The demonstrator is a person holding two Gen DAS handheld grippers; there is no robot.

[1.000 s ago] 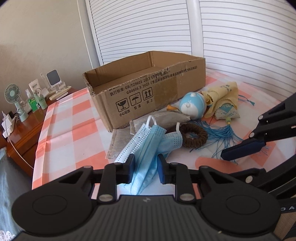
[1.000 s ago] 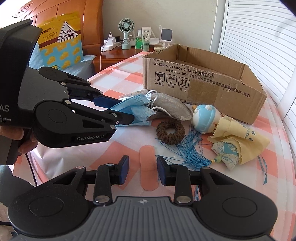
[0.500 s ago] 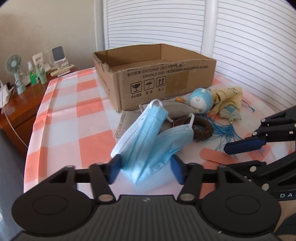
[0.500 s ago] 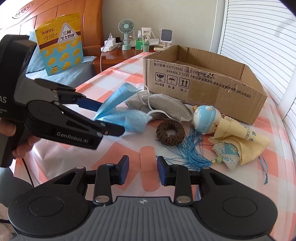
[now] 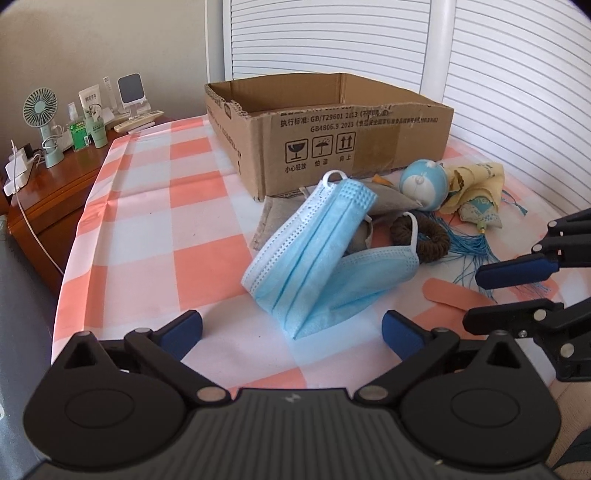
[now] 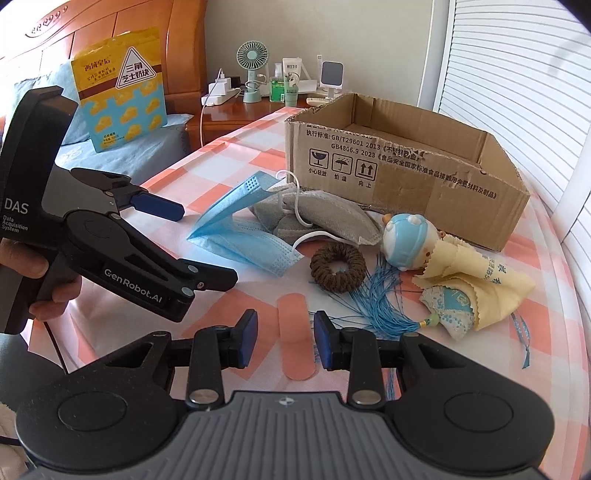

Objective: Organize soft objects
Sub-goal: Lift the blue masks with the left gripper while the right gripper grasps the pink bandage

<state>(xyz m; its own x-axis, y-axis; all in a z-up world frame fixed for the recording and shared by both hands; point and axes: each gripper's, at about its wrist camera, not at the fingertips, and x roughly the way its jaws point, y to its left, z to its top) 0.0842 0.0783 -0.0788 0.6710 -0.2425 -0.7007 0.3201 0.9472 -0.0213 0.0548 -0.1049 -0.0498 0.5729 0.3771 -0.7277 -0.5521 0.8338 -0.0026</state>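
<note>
Left wrist view: the left gripper [image 5: 291, 326] has its jaws opening, spread wide, and the blue face mask [image 5: 314, 258] lies folded on the checked tablecloth [image 5: 147, 229] just ahead of them — neither pad touches it. Only this view shows the mask's tented fold from the front, with the right gripper [image 5: 495, 291] coming in from the edge. The right wrist view adds what that one misses: a hand [image 6: 33, 273] gripping the left gripper's handle, a yellow snack bag [image 6: 122, 92] against a wooden headboard [image 6: 110, 33], and the right gripper's own jaws, set narrow and gripping nothing, standing either side of a pink plaster [image 6: 295, 339] lying on the cloth (whether they touch it I cannot tell).

Counted: one blue mask, one grey mask [image 6: 325, 218] beneath it, one brown hair tie [image 6: 338, 267], one blue tassel [image 6: 384, 302], one blue round toy [image 6: 406, 240], one yellow cloth [image 6: 476, 273], one plaster — and one open cardboard box [image 6: 406, 177] behind them all.
</note>
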